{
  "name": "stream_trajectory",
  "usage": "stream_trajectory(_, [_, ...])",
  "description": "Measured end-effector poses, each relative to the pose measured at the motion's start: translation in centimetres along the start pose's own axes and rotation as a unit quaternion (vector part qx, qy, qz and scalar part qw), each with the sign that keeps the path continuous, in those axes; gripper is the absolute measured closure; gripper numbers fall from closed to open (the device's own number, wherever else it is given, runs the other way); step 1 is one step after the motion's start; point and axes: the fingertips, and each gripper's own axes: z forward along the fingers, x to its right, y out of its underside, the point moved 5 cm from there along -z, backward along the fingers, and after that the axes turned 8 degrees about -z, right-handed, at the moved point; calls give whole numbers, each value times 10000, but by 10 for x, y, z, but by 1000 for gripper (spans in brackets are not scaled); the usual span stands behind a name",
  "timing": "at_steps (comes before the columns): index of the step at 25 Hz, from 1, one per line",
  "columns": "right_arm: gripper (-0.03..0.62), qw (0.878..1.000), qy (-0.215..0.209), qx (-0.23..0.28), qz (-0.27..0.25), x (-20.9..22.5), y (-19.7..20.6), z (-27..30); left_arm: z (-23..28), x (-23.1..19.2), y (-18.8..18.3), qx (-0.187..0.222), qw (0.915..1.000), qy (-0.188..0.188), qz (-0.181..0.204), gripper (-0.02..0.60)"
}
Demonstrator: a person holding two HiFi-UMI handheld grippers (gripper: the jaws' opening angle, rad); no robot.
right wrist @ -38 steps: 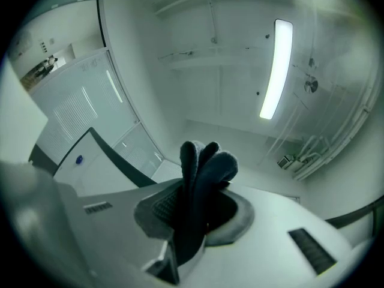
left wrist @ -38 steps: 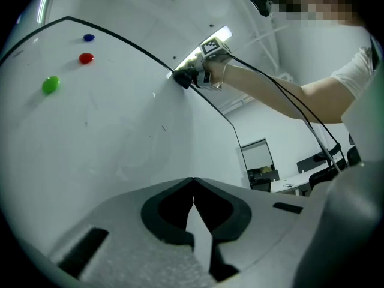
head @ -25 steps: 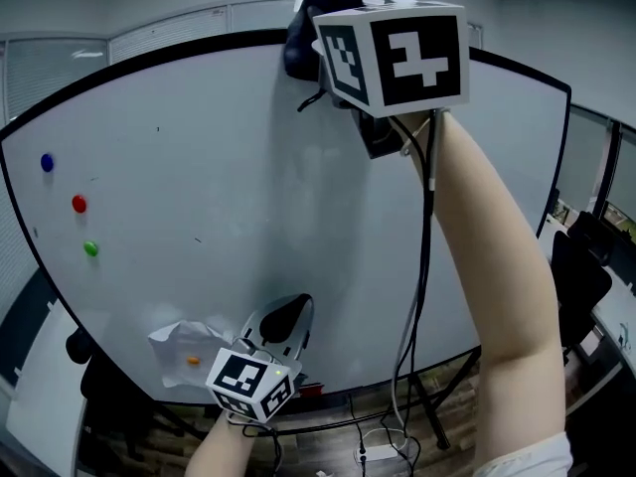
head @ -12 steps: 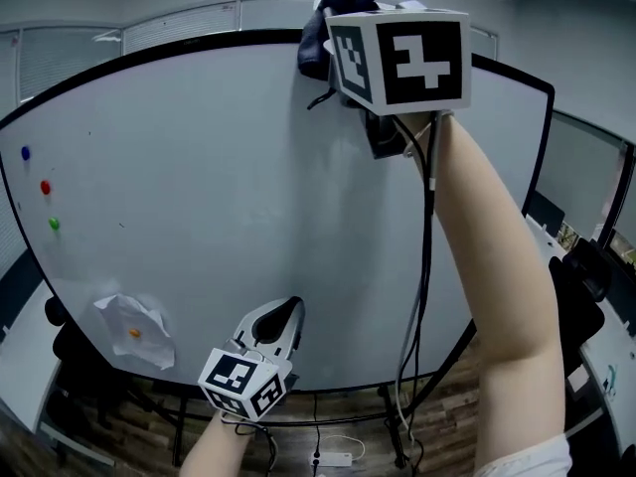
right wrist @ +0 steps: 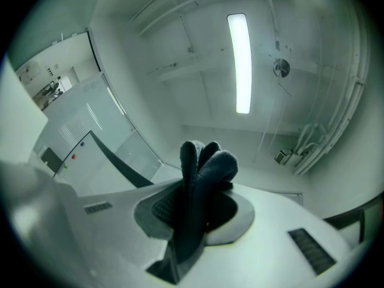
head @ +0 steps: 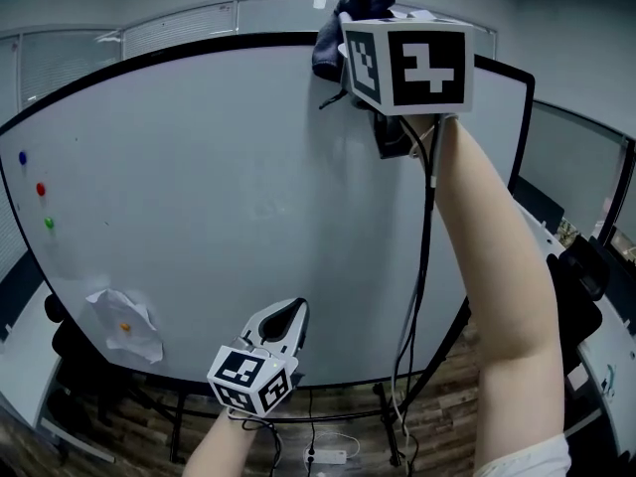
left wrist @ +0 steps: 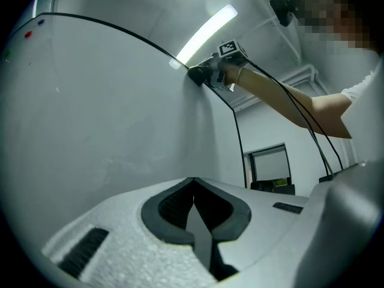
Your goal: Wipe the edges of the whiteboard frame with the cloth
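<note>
The whiteboard's black frame (head: 199, 47) curves across the head view. A dark blue cloth (head: 345, 26) is pressed on the top edge of that frame, right of its middle. My right gripper (right wrist: 201, 204) is shut on the cloth (right wrist: 204, 179), which bunches up above the jaws; its marker cube (head: 407, 60) hides the jaws in the head view. My left gripper (head: 294, 308) hangs low in front of the board's bottom edge, jaws shut with nothing between them (left wrist: 193, 183). From the left gripper view the cloth (left wrist: 197, 75) shows far up on the frame (left wrist: 120, 32).
Blue (head: 22, 156), red (head: 41, 189) and green (head: 48, 223) magnets sit at the board's left. A crumpled paper (head: 124, 324) is pinned low left. Cables (head: 422, 266) hang from the raised arm. A power strip (head: 328, 456) lies on the wooden floor; dark chairs (head: 576, 286) stand at right.
The right gripper has slid the cloth to the right along the top frame, closer to the right corner. The left gripper stays low and shut.
</note>
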Motion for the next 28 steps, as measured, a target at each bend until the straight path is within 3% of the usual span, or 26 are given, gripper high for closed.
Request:
stream_trajectory(5, [526,9994,286,-169,-122,26,12,-12,11,12,8,-253,9990,334,163,563])
stream_trajectory(12, [526,9989,389,-176,-177,73,30,-32,38,52,22,-306,9967,732,181,564])
stream_trajectory(19, [526,9985,500,-222,-25,115,55,-45,68,74,26,-139,9975,667,181,563])
stream_trajectory(28, [526,9976,653,-247,-32,198,88,-84,123,141,46,-165,9969,754,173,563])
